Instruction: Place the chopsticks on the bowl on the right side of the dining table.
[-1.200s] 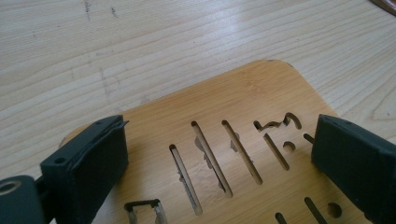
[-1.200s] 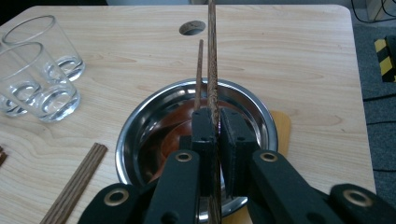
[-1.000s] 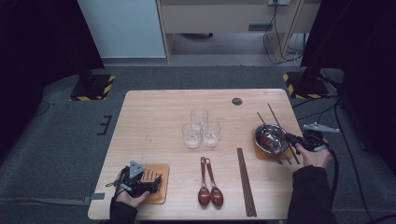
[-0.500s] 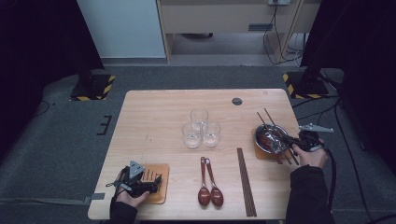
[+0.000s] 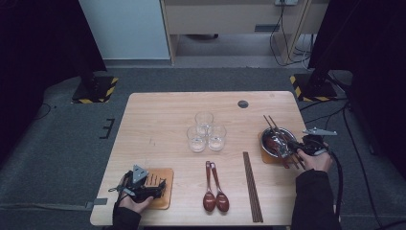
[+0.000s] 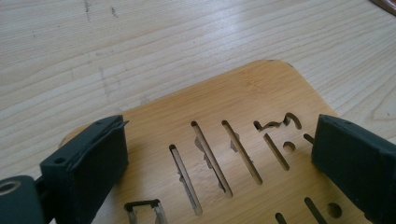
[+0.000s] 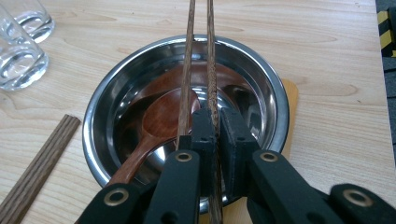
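Clamping a pair of chopsticks (image 7: 198, 70) over the steel bowl (image 7: 261, 79), the right gripper (image 7: 215, 135) has its jaws shut; one place looks nearly set. Left gripper (image 6: 219, 158) rests open over an empty coaster (image 6: 243, 121), with spoons (image 5: 214, 189), chopsticks and glasses (image 5: 206, 132) waiting on the table (image 5: 158, 120).

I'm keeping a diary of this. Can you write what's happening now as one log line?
right hand-held gripper: shut on chopsticks | chopsticks: lying across steel bowl | bowl: holds wooden spoon | left hand-held gripper: open over coaster

Standing clustered mid-table three empty glasses (image 5: 205, 132), lying nearer the front edge two wooden spoons (image 5: 214, 189) beside spare chopsticks (image 5: 252, 187).
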Demonstrator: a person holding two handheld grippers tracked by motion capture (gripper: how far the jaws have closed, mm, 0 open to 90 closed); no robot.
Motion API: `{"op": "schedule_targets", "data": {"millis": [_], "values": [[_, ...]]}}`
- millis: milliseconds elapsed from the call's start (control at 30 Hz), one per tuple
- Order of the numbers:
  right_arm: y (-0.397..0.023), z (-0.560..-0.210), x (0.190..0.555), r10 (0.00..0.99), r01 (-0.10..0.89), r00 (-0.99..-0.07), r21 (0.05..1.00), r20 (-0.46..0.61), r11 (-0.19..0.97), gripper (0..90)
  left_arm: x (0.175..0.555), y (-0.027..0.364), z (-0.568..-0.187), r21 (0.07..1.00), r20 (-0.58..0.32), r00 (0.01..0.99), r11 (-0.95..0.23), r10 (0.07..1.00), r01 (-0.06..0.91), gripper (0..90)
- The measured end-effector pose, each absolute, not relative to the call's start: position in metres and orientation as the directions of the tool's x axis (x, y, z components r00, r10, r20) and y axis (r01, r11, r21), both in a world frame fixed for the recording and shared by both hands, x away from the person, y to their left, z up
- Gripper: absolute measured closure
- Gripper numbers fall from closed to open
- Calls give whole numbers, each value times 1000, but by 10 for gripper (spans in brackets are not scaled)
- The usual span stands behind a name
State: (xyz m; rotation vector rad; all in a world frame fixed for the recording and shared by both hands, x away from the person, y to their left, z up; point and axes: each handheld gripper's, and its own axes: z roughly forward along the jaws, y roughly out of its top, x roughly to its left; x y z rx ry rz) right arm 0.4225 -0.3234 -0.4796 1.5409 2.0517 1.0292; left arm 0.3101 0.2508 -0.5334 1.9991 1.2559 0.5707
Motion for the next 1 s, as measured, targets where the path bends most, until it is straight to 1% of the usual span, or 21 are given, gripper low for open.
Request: {"op": "schedule_targets", "data": {"millis": [267, 500, 633, 733, 867, 933, 1000], "values": [[-322, -482, 424, 935, 664, -333, 735, 122, 141, 847, 310, 251, -533, 752, 1, 433, -286, 901, 594, 27], [-324, -476, 421, 937, 655, -326, 745, 125, 129, 758, 310, 251, -533, 752, 1, 434, -287, 901, 594, 27], [-328, -467, 416, 934, 637, -324, 765, 151, 97, 720, 310, 251, -533, 752, 2, 434, -287, 901, 594, 27], [-333, -460, 411, 928, 620, -327, 782, 178, 68, 672, 310, 251, -533, 752, 1, 433, -287, 901, 594, 27], [-338, -453, 406, 923, 602, -349, 794, 165, 86, 646, 310, 251, -533, 752, 2, 434, -287, 901, 594, 27], [-339, -450, 404, 919, 588, -361, 804, 158, 93, 617, 310, 251, -533, 752, 2, 434, -287, 901, 594, 27], [-340, -448, 401, 913, 571, -377, 815, 158, 95, 626, 310, 251, -533, 752, 2, 434, -287, 901, 594, 27]]}}
